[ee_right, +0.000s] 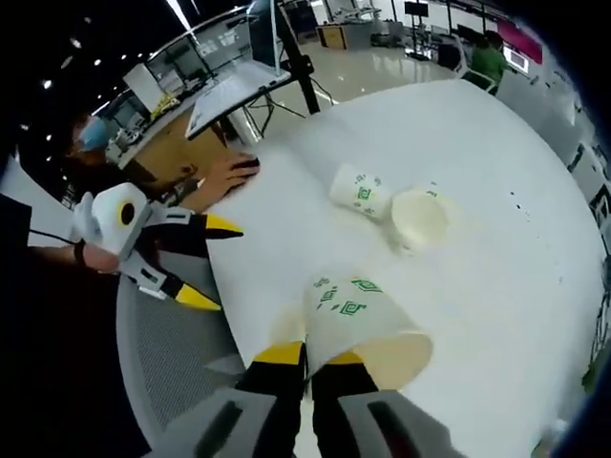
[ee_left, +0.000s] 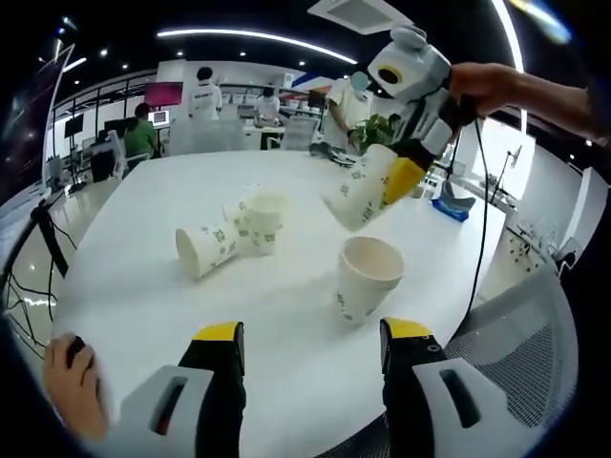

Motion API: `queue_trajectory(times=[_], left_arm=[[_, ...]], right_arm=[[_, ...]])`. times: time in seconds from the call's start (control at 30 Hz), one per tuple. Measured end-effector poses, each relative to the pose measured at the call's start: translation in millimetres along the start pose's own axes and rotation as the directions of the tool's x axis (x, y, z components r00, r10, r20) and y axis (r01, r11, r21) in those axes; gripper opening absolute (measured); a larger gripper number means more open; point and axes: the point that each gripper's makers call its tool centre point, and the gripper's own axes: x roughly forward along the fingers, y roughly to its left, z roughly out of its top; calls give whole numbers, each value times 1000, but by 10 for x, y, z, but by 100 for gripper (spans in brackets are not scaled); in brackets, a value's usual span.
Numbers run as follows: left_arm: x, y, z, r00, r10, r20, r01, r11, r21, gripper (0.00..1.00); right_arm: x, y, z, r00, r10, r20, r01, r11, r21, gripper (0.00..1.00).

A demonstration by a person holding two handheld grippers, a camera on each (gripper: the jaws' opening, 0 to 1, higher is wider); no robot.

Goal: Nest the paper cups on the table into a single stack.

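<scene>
Right gripper [ee_right: 307, 361] is clamped on a paper cup [ee_right: 361, 321] by its wall near the rim; the cup is tilted, mouth facing away from me and a bit down. In the left gripper view that carried cup [ee_left: 361, 187] hangs in the air above and slightly beyond the upright cup [ee_left: 366, 278], not touching it.

Left gripper [ee_left: 313, 345] has its jaws spread, holding nothing, low over the white table [ee_left: 143, 296]. The upright cup stands just ahead of its right jaw.

Further out from the left gripper, to its left: one cup lying on its side [ee_left: 205, 248], touching or just beside another cup [ee_left: 260, 222], which looks upright.

Step in hand, as I read it: bringing the carried cup over the upright one for the first nest. Next move needs the carried cup levelled, base down, centred over the open mouth, then lowered. The left gripper could steady the target so it doesn't tip.
</scene>
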Motion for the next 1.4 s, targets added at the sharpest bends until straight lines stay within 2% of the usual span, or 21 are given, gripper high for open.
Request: queue_trajectory(times=[0.23, 0.67, 1.07, 1.4], left_arm=[[0, 6, 1, 1000, 1, 2, -1, 1000, -2, 56], [-6, -5, -5, 1000, 0, -4, 0, 1000, 1, 56], [25, 4, -23, 1000, -5, -8, 5, 1000, 2, 56], [20, 2, -25, 1000, -5, -10, 5, 1000, 0, 56]], right_arm=[[19, 40, -178, 993, -40, -107, 30, 995, -99, 0], [24, 246, -235, 987, -23, -161, -2, 988, -153, 0], [106, 180, -320, 967, -52, -248, -6, 974, -226, 0], [194, 231, -287, 964, -41, -261, -22, 972, -234, 0]])
